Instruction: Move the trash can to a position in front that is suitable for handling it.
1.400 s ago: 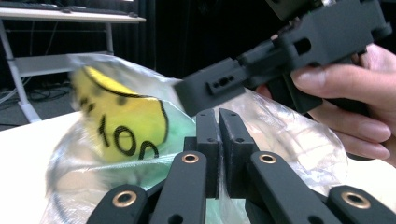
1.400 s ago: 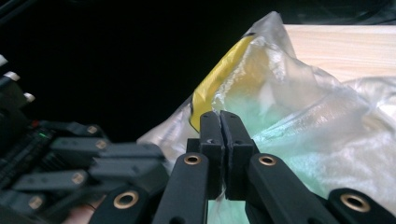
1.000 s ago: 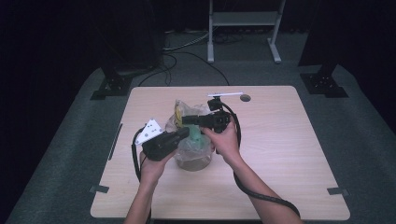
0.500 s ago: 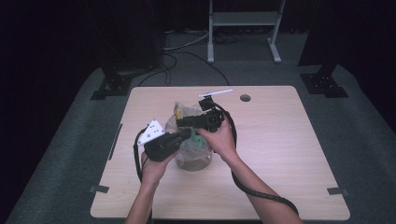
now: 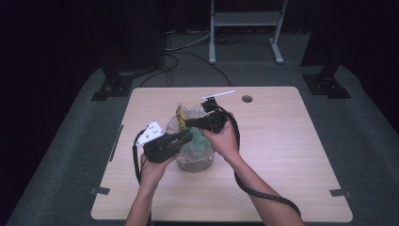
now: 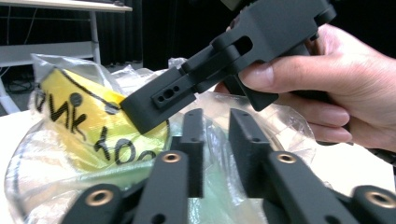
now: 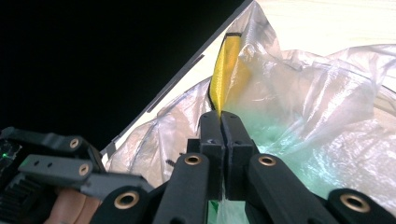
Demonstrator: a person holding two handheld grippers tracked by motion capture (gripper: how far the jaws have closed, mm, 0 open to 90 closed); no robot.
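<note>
Bag: clear plastic bag [image 5: 194, 153] with a yellow label [image 6: 88, 121], standing mid-surface [image 5: 291, 155] between both hands.
Right gripper [image 7: 222, 122]: fingers pinched tight on the bag's film beside the label.
Left gripper [image 6: 218, 140]: fingers parted, film between them, not clamped.

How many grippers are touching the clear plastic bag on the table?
2. The left gripper meets the plastic bag on its left side, jaws slightly apart around the film. The right gripper is above it, pinching the bag's top beside a yellow label.
</note>
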